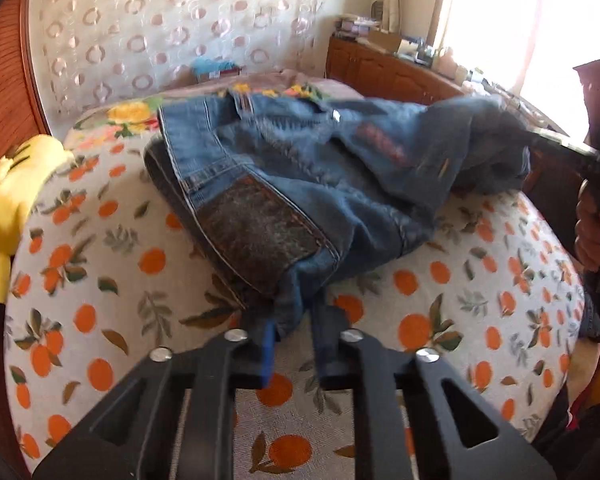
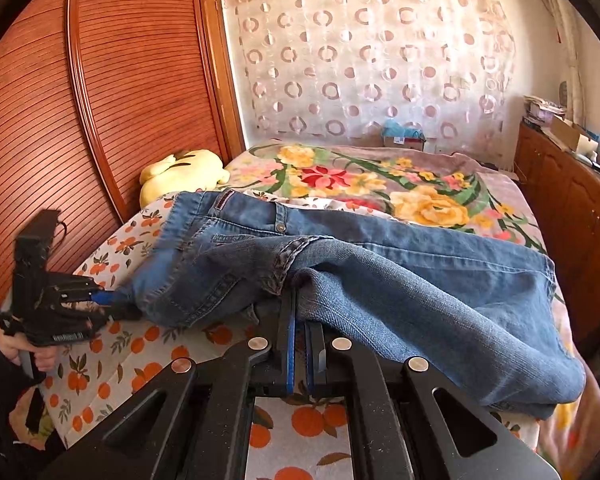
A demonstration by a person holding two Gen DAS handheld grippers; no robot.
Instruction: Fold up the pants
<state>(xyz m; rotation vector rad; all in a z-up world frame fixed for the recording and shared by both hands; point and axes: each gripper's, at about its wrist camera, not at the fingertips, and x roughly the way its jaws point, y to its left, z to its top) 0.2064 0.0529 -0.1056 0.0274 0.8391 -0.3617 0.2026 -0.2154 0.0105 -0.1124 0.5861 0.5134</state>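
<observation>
jeans (image 2: 380, 272) | left view: dark patch (image 1: 256, 228) | right view: wardrobe (image 2: 100, 100)

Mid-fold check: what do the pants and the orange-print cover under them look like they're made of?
Pants: blue denim by the look, a woven twill with faded patches, pale topstitched seams and a metal rivet, fairly stiff where they bunch. Orange-print cover: seems a thin matte woven sheet, cotton perhaps, with a printed pattern and shallow wrinkles; the exact fibre cannot be told.
</observation>
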